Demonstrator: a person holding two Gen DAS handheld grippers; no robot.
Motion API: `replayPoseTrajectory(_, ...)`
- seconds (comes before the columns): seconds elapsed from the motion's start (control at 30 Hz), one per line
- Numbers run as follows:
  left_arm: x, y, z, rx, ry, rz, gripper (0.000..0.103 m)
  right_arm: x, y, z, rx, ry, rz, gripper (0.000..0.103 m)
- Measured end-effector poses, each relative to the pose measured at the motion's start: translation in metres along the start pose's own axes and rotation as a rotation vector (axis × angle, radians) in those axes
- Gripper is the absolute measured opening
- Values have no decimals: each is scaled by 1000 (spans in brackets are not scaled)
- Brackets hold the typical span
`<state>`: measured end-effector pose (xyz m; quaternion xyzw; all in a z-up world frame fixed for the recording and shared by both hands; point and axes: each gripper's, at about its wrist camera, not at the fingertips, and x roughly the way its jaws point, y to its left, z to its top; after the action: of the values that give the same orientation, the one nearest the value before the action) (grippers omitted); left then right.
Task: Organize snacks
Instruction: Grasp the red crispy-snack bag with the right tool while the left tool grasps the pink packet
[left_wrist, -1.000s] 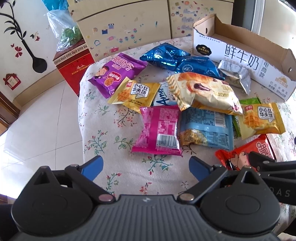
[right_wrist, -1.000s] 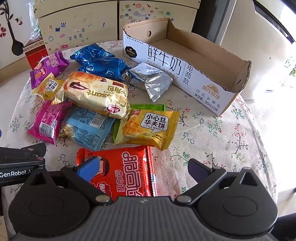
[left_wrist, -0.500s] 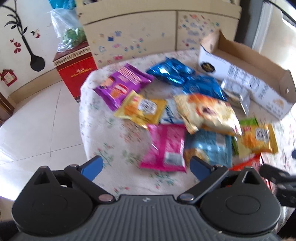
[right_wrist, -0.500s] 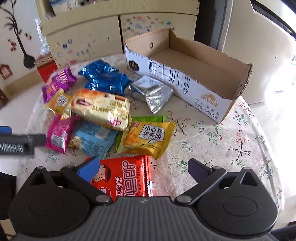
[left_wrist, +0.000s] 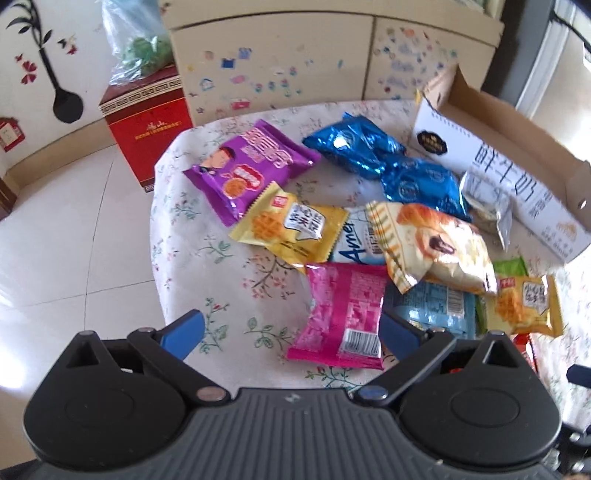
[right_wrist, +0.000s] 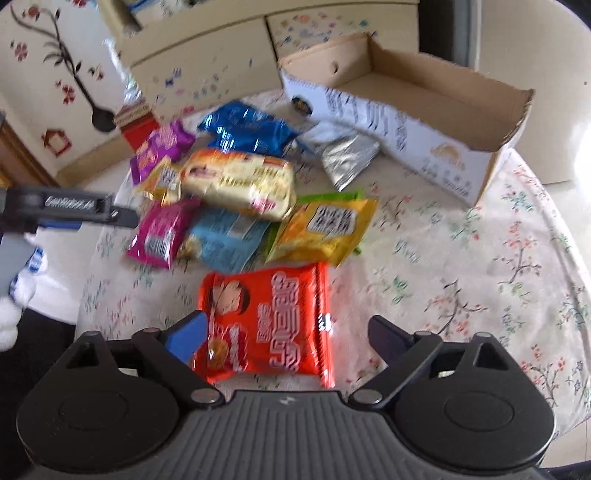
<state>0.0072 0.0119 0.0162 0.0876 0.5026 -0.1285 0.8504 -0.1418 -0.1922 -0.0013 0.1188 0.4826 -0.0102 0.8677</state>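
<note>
Snacks lie heaped on the floral tablecloth (left_wrist: 207, 258). Left wrist view: left gripper (left_wrist: 291, 328) gapes around the pink packet (left_wrist: 343, 314), pads clear. Right wrist view: right gripper (right_wrist: 286, 328), jaws just narrowing yet unclenched, straddles the red crisp packet (right_wrist: 269, 317); the cardboard box (right_wrist: 424, 122) sits beyond.

Both angled down: left gripper (left_wrist: 291, 334) jaws wide, right gripper (right_wrist: 286, 338) just been closing, nothing gripped.
</note>
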Motion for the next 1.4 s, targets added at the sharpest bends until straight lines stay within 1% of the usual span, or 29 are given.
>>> replayPoseTrajectory(0.13, 10, -11, 3, 19, -4, -20, 100, 12, 1, -4, -2, 39, -14, 90)
replayPoseTrajectory(0.2, 17, -15, 3, 23, 1, -30, 100, 17, 0, -6, 11, 66, 1, 87)
replayPoseTrajectory(0.3, 27, -21, 3, 37, 13, -12, 99, 21, 2, -11, 21, 106, 68, 87)
replayPoseTrajectory(0.37, 32, -22, 2, 42, 19, 7, 99, 22, 9, -15, -7, 126, 119, 87)
replayPoseTrajectory(0.43, 37, -20, 1, 44, 27, 35, 99, 20, 18, -19, -28, 147, 188, 87)
replayPoseTrajectory(0.5, 41, -15, 0, 30, 44, 40, 99, 16, 27, -22, -67, 160, 230, 87)
replayPoseTrajectory(0.63, 44, -7, -2, 13, 59, 42, 98, 2, 42, -22, -173, 142, 212, 87)
replayPoseTrajectory(0.7, 46, -5, -2, 6, 63, 23, 98, -3, 47, -17, -240, 121, 180, 87)
replayPoseTrajectory(0.8, 49, -7, -3, 8, 66, -2, 98, -6, 54, -8, -387, 92, 114, 89)
replayPoseTrajectory(0.83, 52, -8, -3, 11, 67, -10, 98, -5, 57, -5, -437, 91, 107, 91)
replayPoseTrajectory(0.9, 55, -10, -4, 18, 74, -27, 98, 3, 58, 2, -510, 114, 112, 92)
replayPoseTrajectory(1.0, 57, -12, -5, 19, 72, -25, 99, 19, 63, 5, -600, 150, 98, 93)
replayPoseTrajectory(1.07, 57, -12, -5, 20, 73, -25, 101, 30, 65, 6, -638, 160, 94, 93)
replayPoseTrajectory(1.13, 58, -13, -6, 28, 71, -19, 103, 39, 66, 8, -646, 173, 97, 96)
replayPoseTrajectory(1.3, 58, -10, -7, 20, 72, -33, 103, 50, 69, 9, -663, 182, 115, 101)
replayPoseTrajectory(1.4, 57, -9, -9, 21, 63, -35, 103, 54, 72, 6, -675, 188, 122, 101)
